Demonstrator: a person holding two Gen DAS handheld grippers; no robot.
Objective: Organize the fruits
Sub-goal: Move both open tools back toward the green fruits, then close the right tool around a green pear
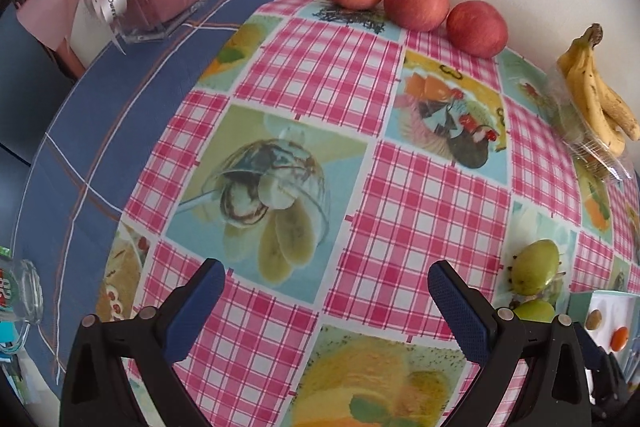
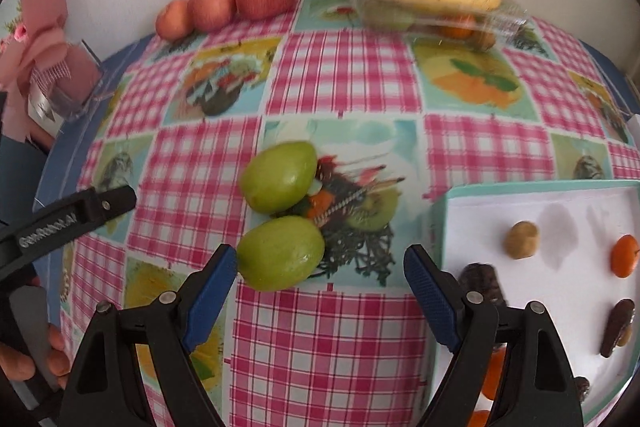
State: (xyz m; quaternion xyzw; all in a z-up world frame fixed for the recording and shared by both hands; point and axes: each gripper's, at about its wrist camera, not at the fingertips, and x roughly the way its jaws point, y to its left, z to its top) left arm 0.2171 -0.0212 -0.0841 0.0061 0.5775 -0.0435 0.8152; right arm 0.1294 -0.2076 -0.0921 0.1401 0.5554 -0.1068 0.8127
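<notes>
Left gripper (image 1: 326, 291) open wide, black arms with blue pads (image 1: 460, 311) spread, nothing between them, hovering over the cloth, pointing forward. Right gripper (image 2: 316, 277) also open wide, blue pads (image 2: 210, 289) apart, holding nothing; left pad tip just beside a green fruit (image 2: 280, 253), contact unclear. In the right wrist view the left gripper's arm pokes in at the left edge, with the person's fingers (image 2: 56, 355) wrapped on its handle below.
</notes>
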